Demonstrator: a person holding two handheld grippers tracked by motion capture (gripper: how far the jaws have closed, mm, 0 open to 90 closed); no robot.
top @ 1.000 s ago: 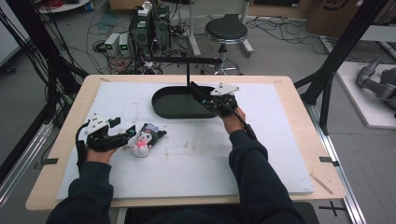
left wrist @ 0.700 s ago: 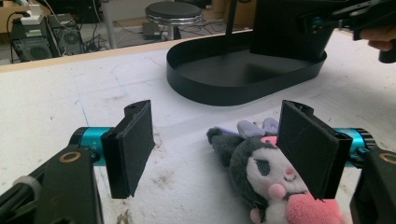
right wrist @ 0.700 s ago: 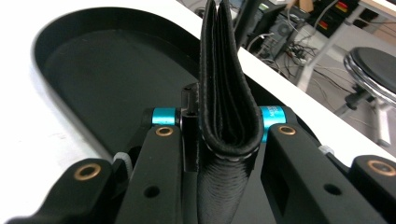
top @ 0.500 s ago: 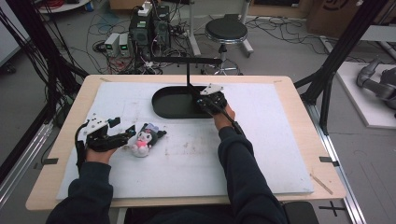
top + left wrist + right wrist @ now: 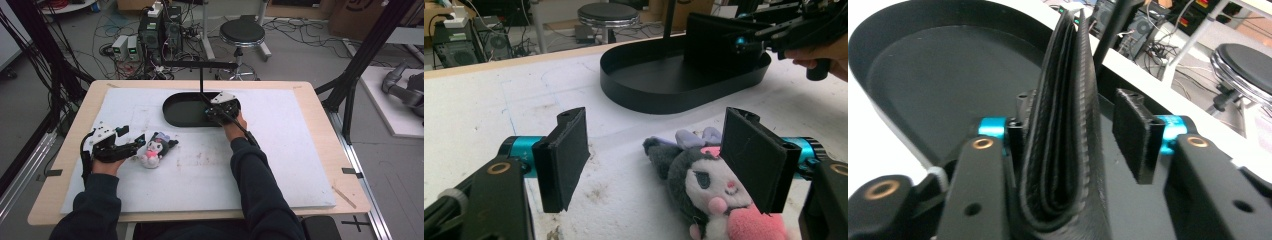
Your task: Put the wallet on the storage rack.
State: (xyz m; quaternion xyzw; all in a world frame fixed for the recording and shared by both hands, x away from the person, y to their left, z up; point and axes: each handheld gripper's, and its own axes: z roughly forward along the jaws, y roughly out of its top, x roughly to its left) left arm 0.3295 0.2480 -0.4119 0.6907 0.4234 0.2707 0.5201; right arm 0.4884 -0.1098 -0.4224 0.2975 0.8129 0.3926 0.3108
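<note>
A: Is the right gripper [image 5: 1083,145] letting go of the black leather wallet [image 5: 1063,130]?

B: Its jaws have just been opening; the wallet is standing on edge inside the black oval tray [image 5: 923,75], one pad clear of it.

A: How will it handle?

B: Light, springy, slick, I judge; pinching the folded spine looks best. The left gripper [image 5: 664,160] is gaping around the plush doll [image 5: 704,195], unpressed.

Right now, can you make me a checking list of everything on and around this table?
Surface: white mat on a wooden table, with scuff marks.
Job's things: black wallet standing on edge in the black oval tray; plush toy lying on the mat.
Clutter: nothing seen.
Grippers: right gripper has just been opening; one pad stands off the wallet, which leans by the other side. Left gripper is open around the plush toy, pads apart from it.
Cables: tangled on the floor behind the table.
Surroundings: stool, computer boxes, black frame posts.
</note>
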